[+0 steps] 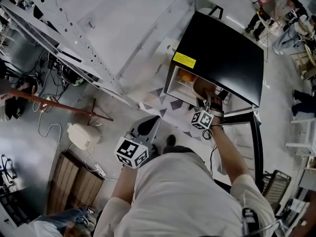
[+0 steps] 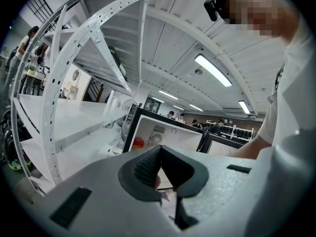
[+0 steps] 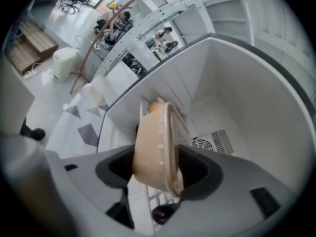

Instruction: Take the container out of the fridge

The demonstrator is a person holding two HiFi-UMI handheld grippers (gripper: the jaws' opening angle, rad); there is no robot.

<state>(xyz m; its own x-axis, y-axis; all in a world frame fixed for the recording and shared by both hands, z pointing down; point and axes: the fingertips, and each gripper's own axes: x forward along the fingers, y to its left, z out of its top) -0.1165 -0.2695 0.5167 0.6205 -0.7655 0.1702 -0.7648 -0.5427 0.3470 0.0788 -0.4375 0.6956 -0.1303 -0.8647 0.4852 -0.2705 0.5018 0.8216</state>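
Right gripper view showed the right gripper (image 3: 157,171) clamped on the container (image 3: 153,137), with one jaw on each side of it. The tan tub with its lid was inside the fridge (image 3: 237,98), in front of the back wall. It looked light and thin, so it could bend or slip. Holding its sides just under the lid seemed best, with a soft squeeze. The left gripper (image 2: 159,171) was outside the fridge, jaws together, holding nothing.

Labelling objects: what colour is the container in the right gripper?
Beige container, clearest in the right gripper view.
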